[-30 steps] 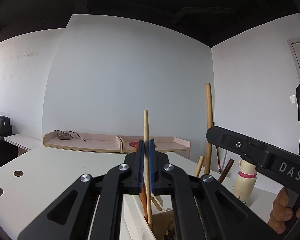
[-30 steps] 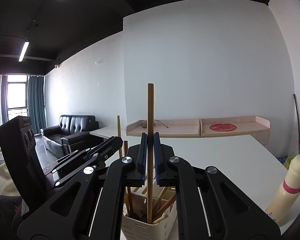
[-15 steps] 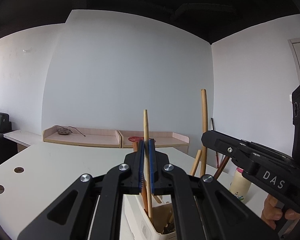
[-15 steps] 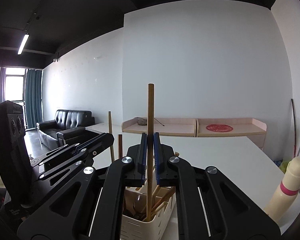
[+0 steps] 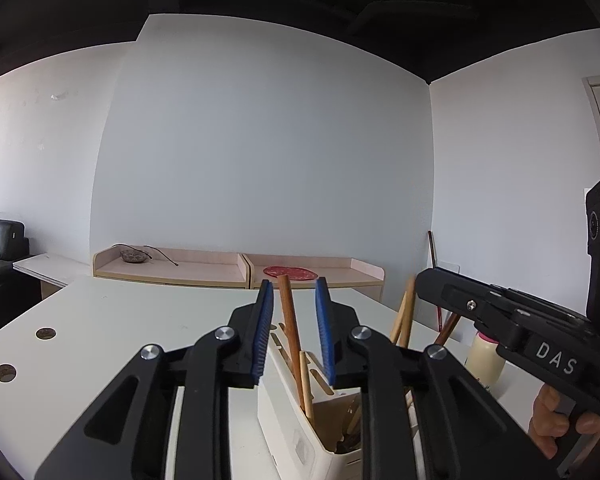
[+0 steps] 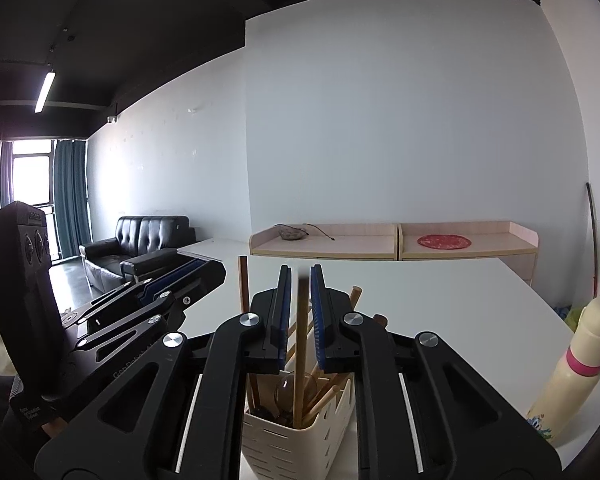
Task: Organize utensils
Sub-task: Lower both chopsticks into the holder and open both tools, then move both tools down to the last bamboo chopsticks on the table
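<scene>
Left wrist view: both tools letting wooden utensils settle into the cream utensil holder (image 5: 300, 432) on the white tabletop (image 5: 100, 320).
The left tool (image 5: 294, 312) is opening, pads clear of its reddish-brown stick (image 5: 290, 328); the right tool (image 6: 300, 308) is opening around a paler wooden handle (image 6: 300, 344), just released. Best to part the jaws fully, then lift straight up. Several wooden handles already lean inside.
</scene>
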A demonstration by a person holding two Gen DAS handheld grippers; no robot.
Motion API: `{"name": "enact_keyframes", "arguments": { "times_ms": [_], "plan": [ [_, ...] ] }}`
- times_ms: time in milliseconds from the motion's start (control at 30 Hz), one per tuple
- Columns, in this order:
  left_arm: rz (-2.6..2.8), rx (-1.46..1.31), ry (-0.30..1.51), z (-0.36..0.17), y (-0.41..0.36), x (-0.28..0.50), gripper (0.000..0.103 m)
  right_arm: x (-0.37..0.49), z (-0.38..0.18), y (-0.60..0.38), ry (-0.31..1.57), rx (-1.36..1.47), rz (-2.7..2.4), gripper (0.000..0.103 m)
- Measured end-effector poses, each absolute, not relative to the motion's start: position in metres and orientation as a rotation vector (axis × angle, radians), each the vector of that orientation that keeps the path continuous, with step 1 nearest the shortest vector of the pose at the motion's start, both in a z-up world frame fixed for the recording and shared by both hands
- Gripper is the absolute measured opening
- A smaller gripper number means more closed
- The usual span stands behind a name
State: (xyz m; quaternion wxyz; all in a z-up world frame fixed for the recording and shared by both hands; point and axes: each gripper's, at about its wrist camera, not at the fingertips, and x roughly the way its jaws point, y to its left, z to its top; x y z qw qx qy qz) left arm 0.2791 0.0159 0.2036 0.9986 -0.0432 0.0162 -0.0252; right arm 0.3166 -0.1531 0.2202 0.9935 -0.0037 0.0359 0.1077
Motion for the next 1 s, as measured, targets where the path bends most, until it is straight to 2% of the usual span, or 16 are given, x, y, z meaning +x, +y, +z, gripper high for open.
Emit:
{"name": "enact_keyframes", "arguments": {
  "times_ms": [333, 400, 600, 700, 833, 900, 1000],
  "plan": [
    [-0.049, -0.128, 0.041, 0.206, 0.027, 0.257, 0.027, 0.288, 0.228, -0.162, 0.058, 0.021, 0.223, 0.012],
    [-0.055, -0.149, 0.068, 0.205, 0.03, 0.251, 0.03, 0.278, 0.227, -0.164, 0.084, 0.026, 0.211, 0.02],
    [-0.101, -0.161, 0.275, 0.183, 0.024, 0.241, 0.03, 0.248, 0.193, -0.178, 0.244, 0.015, 0.17, 0.024],
    [-0.126, -0.159, 0.383, 0.16, 0.018, 0.236, 0.03, 0.231, 0.163, -0.183, 0.308, -0.036, 0.119, 0.029],
    [-0.175, -0.163, 0.518, 0.128, 0.008, 0.236, 0.03, 0.217, 0.124, -0.187, 0.431, -0.056, 0.072, 0.029],
    [-0.193, -0.151, 0.575, 0.113, 0.0, 0.239, 0.03, 0.207, 0.109, -0.187, 0.481, -0.049, 0.089, 0.035],
    [-0.232, -0.15, 0.662, 0.094, -0.006, 0.246, 0.03, 0.195, 0.091, -0.188, 0.537, -0.03, 0.109, 0.035]
  ]
}}
